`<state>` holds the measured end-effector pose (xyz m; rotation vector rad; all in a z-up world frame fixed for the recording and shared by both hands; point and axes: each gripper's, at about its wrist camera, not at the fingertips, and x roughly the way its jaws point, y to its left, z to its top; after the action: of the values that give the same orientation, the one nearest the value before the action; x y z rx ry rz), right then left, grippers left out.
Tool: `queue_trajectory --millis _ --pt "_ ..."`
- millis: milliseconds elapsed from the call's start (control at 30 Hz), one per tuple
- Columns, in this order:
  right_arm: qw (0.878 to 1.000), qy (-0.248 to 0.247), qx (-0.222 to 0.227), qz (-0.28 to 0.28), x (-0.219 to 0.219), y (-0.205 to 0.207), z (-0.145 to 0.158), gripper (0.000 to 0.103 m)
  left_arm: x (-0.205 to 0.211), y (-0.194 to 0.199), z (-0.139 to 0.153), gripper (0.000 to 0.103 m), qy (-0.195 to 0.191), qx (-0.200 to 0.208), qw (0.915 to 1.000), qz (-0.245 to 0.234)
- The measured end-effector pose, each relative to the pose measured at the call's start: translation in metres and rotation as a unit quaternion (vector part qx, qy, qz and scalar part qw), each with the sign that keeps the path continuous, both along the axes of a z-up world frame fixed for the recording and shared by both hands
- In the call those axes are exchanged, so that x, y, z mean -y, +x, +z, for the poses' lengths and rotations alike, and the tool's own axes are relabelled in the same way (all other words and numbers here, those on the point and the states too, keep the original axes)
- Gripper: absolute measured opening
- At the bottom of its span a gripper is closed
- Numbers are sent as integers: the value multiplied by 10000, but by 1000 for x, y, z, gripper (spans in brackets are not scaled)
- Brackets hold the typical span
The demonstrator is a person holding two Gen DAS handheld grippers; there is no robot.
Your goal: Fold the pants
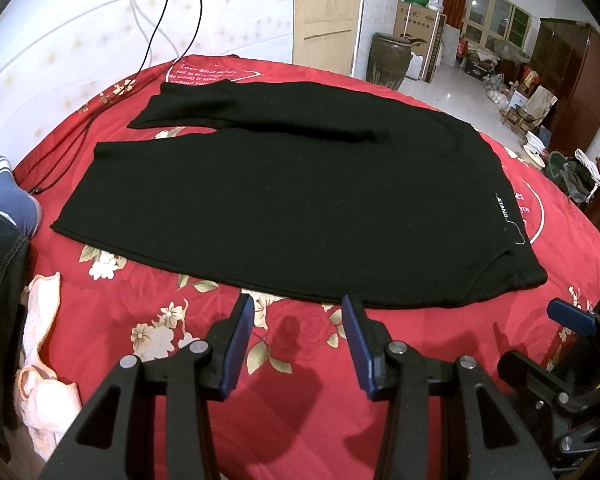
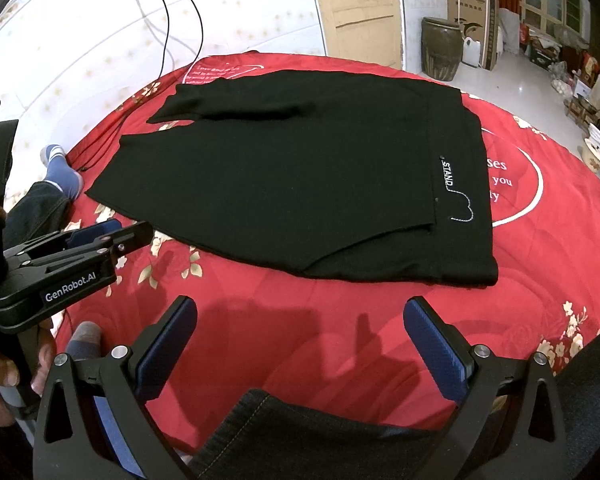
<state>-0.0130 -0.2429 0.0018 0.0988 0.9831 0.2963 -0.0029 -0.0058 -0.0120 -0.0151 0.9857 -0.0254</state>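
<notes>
Writing: "STAND" in white capitals is running up a black strip (image 2: 447, 174) near the waistband of the pants (image 2: 300, 176); a white stitched squiggle is trailing from it. "GenRobot.AI" is showing on the side of my left gripper (image 2: 130, 226). Words in white are sitting on the red bedspread (image 2: 380, 320), only partly readable.
Materials: the pants are looking soft, matte and black, lying flat; the bedspread is quilted, printed with cream flowers and roses.
Pants, position: lying spread on the bedspread, just beyond both my grippers, touching neither.
Pants, axis: long axis is running left to right; waistband at right, two legs pointing left, the farther leg angling away.
Left gripper (image 1: 296, 312): I am holding its blue-padded jaws well apart, nothing between them.
Right gripper (image 2: 300, 316): I am holding it wide, gripping nothing.
Near edge: my denim-clad leg (image 2: 300, 432).
</notes>
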Motion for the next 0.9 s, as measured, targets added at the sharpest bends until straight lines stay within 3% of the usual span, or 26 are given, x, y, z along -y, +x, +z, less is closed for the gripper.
queue_trajectory --millis 900 --pt "10000 -22 -28 -5 0 1 0 103 1 0 0 48 39 4 10000 -37"
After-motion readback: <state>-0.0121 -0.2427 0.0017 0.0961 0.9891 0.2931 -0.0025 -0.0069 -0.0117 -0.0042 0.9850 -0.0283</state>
